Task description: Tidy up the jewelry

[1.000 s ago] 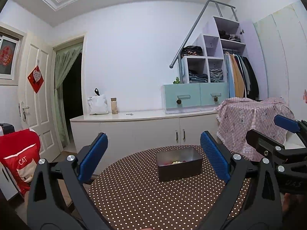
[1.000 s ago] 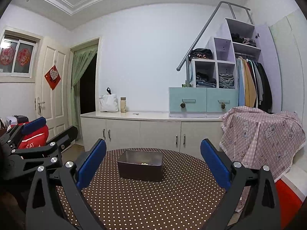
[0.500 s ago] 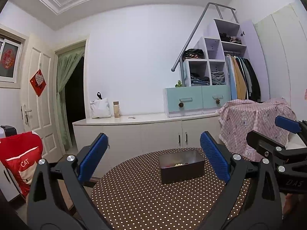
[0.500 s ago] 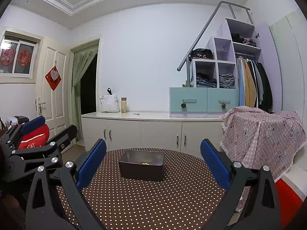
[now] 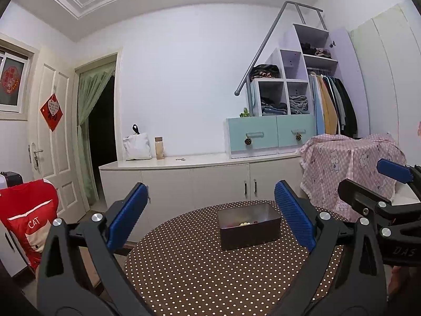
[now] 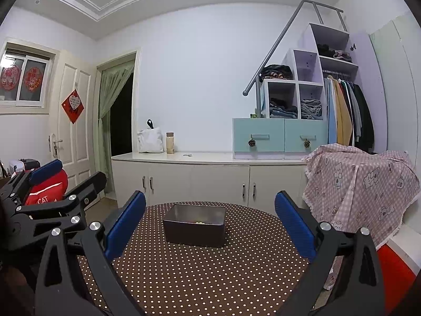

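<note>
Jewelry [image 5: 246, 223] inside dark box [image 5: 249, 228], colours clearer from left wrist

Surface [image 6: 200, 271]: covered in brown with white dots.
Box [image 6: 194, 233]: dark grey; pale beads [image 6: 200, 222] are seen inside.
Left tool [image 5: 210, 218]: black, padded in blue.
Right tool [image 6: 210, 220]: black, padded in blue.
Cloth [image 6: 360, 184]: checked in pink.

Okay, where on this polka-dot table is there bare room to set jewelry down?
The brown polka-dot round table is bare between the dark rectangular metal box and the near edge, and left and right of the box. Only the box interior, holding small beads, is crowded.
</note>
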The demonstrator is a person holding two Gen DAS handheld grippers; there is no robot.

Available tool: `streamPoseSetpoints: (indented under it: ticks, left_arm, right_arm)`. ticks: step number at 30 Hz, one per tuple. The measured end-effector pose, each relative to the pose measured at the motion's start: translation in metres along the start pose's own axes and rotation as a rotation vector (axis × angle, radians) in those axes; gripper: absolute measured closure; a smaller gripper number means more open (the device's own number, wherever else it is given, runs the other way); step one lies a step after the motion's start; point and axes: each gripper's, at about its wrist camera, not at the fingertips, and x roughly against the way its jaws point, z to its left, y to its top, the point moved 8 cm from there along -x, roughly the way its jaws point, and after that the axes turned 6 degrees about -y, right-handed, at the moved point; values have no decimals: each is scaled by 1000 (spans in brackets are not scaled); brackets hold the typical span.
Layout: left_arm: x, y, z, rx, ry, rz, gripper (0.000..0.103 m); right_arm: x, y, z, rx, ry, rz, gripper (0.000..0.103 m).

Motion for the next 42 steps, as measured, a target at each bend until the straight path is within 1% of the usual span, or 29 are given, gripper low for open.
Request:
streamPoseSetpoints:
  ticks: [42]
  left_arm:
    - [-4, -4, 4, -1, 4, 12, 8]
  right_arm:
    - [-3, -5, 1, -2, -1, 12, 8]
